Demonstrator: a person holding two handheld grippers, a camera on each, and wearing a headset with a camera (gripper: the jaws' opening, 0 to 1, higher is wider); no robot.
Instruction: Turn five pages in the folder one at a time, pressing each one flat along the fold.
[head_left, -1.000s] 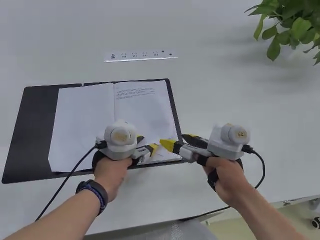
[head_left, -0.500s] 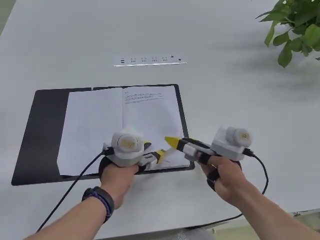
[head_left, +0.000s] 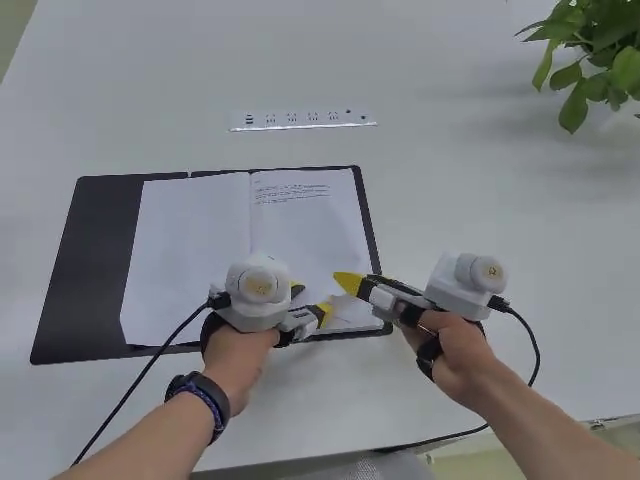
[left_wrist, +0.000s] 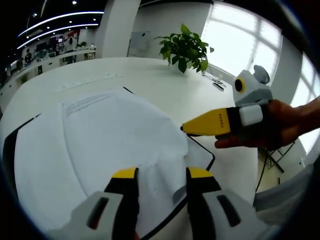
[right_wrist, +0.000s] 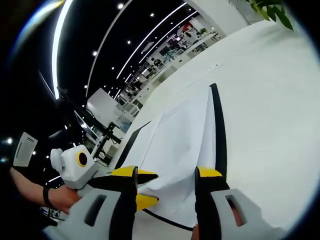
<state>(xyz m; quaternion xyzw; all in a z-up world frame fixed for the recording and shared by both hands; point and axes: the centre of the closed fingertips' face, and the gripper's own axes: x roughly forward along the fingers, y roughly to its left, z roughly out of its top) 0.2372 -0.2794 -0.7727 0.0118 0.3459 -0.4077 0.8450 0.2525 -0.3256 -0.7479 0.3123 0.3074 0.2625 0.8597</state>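
The black folder (head_left: 60, 300) lies open on the white table, with white pages (head_left: 300, 230) across its middle and right. My left gripper (head_left: 320, 314) is low over the right page's near corner. In the left gripper view it (left_wrist: 162, 175) stands open, with the slightly raised, creased page (left_wrist: 100, 135) showing between its jaws. My right gripper (head_left: 346, 283) points left over the same corner from the folder's right edge. In the right gripper view it (right_wrist: 167, 172) is open, facing the page (right_wrist: 185, 135) and the left gripper (right_wrist: 145, 189). Whether either one touches the paper is unclear.
A white power strip (head_left: 303, 120) lies beyond the folder. A leafy plant (head_left: 595, 50) stands at the far right corner. The table's near edge runs just under both hands, and cables trail from the grippers toward it.
The head camera has shifted, so the folder sits further right in the picture. My right gripper has edged slightly further in over the page corner. The left gripper has barely moved.
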